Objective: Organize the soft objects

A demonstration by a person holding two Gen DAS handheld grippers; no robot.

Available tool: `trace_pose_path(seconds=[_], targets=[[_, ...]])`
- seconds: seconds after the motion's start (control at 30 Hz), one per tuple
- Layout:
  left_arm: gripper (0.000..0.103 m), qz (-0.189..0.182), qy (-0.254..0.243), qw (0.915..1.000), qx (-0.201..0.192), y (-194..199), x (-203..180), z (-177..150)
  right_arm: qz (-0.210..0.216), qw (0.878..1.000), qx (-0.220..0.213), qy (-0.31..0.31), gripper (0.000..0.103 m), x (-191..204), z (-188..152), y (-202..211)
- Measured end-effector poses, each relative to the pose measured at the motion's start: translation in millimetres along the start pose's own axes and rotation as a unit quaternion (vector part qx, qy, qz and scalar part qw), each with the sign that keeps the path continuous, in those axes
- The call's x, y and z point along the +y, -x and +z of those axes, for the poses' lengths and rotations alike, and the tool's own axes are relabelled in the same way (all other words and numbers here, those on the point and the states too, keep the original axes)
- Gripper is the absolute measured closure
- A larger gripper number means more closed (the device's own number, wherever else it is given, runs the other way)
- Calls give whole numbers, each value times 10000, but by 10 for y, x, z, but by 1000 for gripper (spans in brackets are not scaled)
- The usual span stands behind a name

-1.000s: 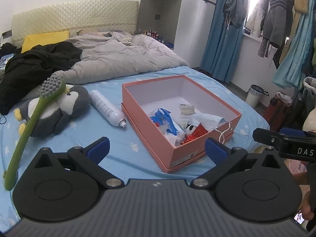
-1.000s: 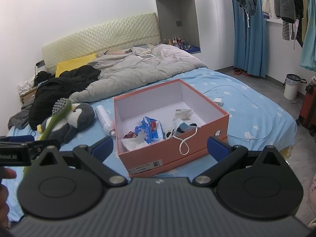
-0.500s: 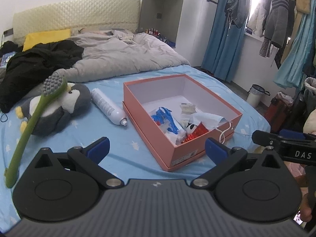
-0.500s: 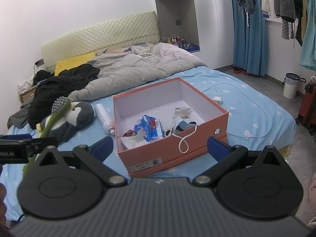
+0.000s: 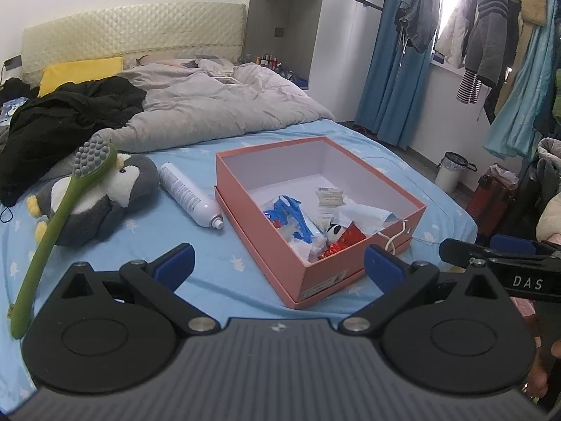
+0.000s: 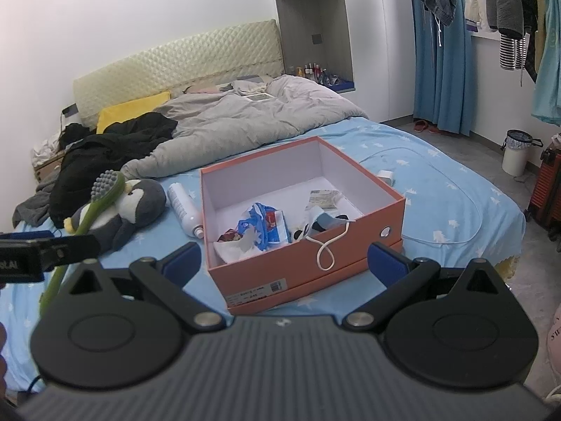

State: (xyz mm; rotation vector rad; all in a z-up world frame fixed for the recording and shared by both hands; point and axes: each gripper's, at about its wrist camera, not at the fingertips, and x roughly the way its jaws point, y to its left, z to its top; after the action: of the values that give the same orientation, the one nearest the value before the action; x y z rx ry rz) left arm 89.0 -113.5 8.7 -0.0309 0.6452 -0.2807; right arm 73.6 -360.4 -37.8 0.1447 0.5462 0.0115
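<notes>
An open pink box [image 5: 354, 266] [image 6: 301, 273] sits on the blue bed sheet [image 5: 224, 259], holding a blue face mask [image 5: 364, 218], blue-and-white wrappers [image 5: 294, 215] [image 6: 266, 224] and small packets. Left of it lie a white spray bottle [image 5: 187, 194] [image 6: 182, 207] and a grey plush penguin [image 5: 101, 196] [image 6: 129, 210], with a green long-handled brush [image 5: 56, 231] [image 6: 98, 203] across it. My left gripper [image 5: 278, 263] hangs open before the box's near corner. My right gripper [image 6: 285, 261] is open too, just short of the box's front wall. Neither holds anything.
A grey duvet [image 5: 210, 112] and black clothing [image 5: 59, 119] are piled at the head of the bed. Clothes hang by blue curtains [image 5: 396, 80] on the right. A small bin [image 6: 519, 154] and a red suitcase [image 6: 547, 189] stand on the floor.
Both grippers have drifted slightly, so the box and penguin shift a little in view. Both stay open and nothing on the bed has moved.
</notes>
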Motion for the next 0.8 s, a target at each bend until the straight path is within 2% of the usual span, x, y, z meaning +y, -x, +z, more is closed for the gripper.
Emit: trace_pose_path(seconds=[0.8], targets=[[0, -51, -79, 9999, -56, 45, -29, 14, 22, 10000, -61, 31, 0, 24, 12, 21]])
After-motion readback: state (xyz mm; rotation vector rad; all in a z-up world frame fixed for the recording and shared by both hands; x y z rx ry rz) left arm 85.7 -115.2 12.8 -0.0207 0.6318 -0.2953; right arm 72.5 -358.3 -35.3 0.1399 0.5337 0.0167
